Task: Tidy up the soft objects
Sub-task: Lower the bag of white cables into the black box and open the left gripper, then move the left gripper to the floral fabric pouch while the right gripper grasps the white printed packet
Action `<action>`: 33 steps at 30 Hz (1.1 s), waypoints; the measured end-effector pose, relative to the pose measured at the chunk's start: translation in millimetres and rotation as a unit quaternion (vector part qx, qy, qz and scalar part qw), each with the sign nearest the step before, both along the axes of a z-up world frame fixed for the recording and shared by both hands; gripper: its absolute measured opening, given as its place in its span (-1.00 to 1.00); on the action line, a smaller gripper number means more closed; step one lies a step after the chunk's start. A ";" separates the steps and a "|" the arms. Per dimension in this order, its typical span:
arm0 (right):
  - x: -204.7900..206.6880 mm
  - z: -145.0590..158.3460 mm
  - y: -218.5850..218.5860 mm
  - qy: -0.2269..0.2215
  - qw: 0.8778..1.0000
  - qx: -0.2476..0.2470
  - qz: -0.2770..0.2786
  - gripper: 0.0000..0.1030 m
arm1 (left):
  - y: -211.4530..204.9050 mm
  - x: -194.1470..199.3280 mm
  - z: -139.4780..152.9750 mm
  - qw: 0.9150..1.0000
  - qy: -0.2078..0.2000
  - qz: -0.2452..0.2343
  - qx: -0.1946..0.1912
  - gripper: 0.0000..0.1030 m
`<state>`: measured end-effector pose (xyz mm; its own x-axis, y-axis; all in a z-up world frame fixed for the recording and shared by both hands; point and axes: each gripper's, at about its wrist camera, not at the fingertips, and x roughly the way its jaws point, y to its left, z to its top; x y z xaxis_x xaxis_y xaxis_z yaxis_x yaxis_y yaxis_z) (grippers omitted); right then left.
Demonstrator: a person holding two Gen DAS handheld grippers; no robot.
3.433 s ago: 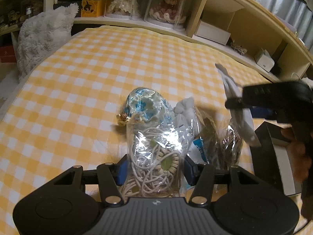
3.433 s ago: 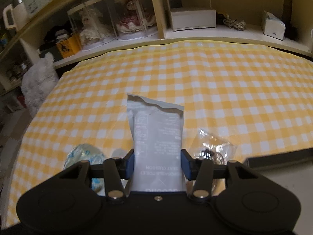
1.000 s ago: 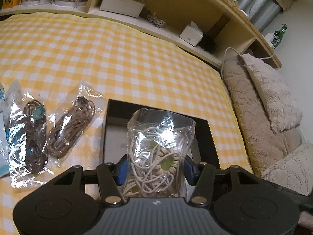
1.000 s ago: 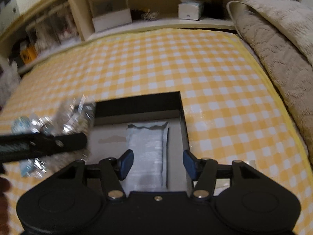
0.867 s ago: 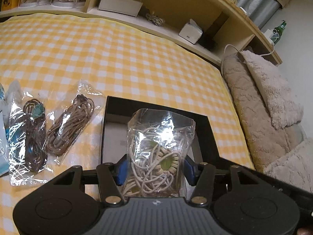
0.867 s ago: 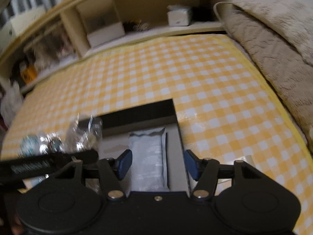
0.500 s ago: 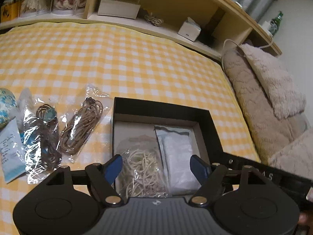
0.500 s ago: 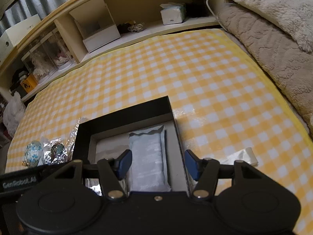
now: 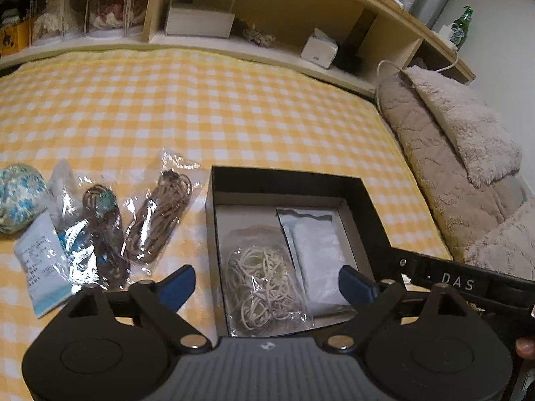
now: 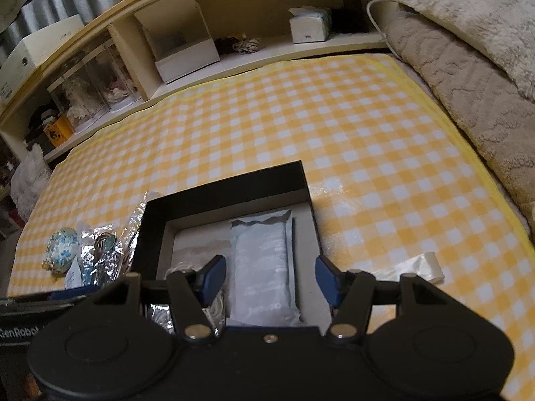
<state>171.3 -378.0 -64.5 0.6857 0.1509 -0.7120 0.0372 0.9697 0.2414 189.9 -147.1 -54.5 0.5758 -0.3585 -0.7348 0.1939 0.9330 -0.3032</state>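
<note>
Between the left gripper [image 9: 265, 279]'s opening, empty jaws, the bagged white cord [image 9: 264, 284] lies in the black box [image 9: 287, 180] beside a grey pouch [image 9: 317, 254]. Right gripper [image 10: 271, 279] hovers parted, empty; its neighbour's withdrawal could snag crinkly plastic.

Yellow-checked bedspread [image 9: 207, 107]; wooden shelf unit [image 9: 301, 16] behind; beige fluffy pillows [image 9: 468, 140] at right; dim warm light
</note>
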 end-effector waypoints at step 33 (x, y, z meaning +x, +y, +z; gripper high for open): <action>-21.2 24.4 29.1 -0.102 0.992 -0.076 -0.022 1.00 | 136.7 -12.9 48.6 0.989 -0.122 0.067 0.048 1.00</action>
<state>150.2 -349.0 -40.2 0.8211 0.0196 -0.5704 0.0453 0.9940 0.0994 177.0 -10.3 -5.9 0.7779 -0.2026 -0.5948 0.1234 0.9774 -0.1714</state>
